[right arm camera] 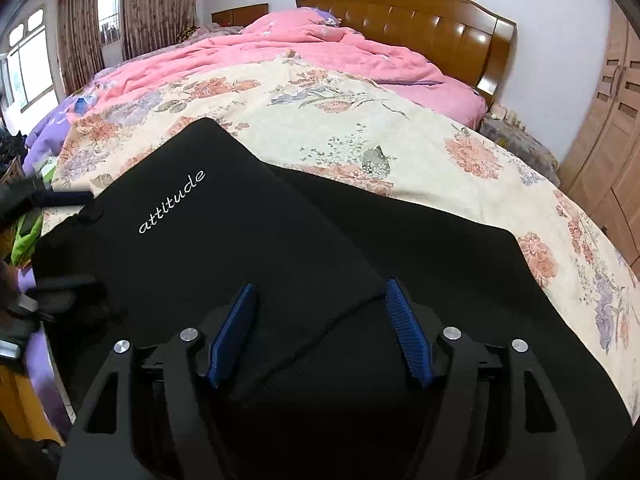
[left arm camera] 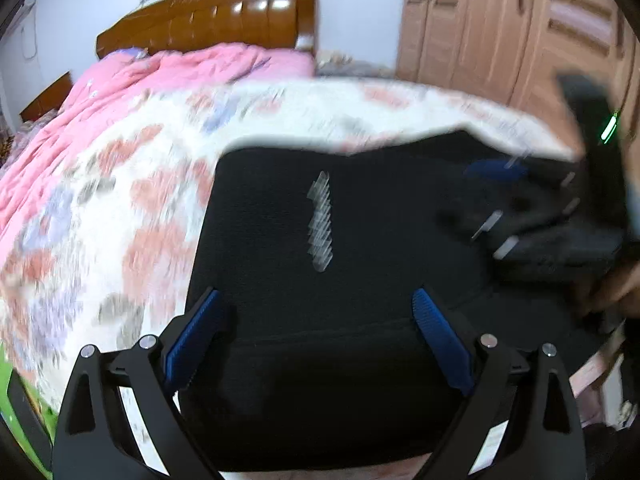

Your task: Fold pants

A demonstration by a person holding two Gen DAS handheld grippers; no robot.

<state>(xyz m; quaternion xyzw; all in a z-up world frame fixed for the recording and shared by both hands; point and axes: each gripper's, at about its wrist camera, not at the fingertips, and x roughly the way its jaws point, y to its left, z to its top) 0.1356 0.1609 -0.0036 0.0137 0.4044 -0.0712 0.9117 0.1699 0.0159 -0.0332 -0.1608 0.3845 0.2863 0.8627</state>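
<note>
The black pants (right arm camera: 240,232) lie folded on the floral bedspread, with white "attitude" lettering (right arm camera: 172,202) on the top layer. A folded edge runs diagonally across a lower black layer (right arm camera: 460,264). My right gripper (right arm camera: 320,292) is open just above the near edge of the top fold, holding nothing. In the left wrist view the pants (left arm camera: 340,240) fill the centre, blurred by motion. My left gripper (left arm camera: 316,300) is open over them and empty. The right gripper shows blurred in the left wrist view (left arm camera: 560,208); the left one shows at the left edge of the right wrist view (right arm camera: 48,300).
The floral bedspread (right arm camera: 360,128) covers the bed, with a pink quilt (right arm camera: 320,44) beyond it and a wooden headboard (right arm camera: 420,20). A wooden wardrobe (left arm camera: 500,28) stands to the right. A green item (right arm camera: 24,236) lies at the bed's left edge.
</note>
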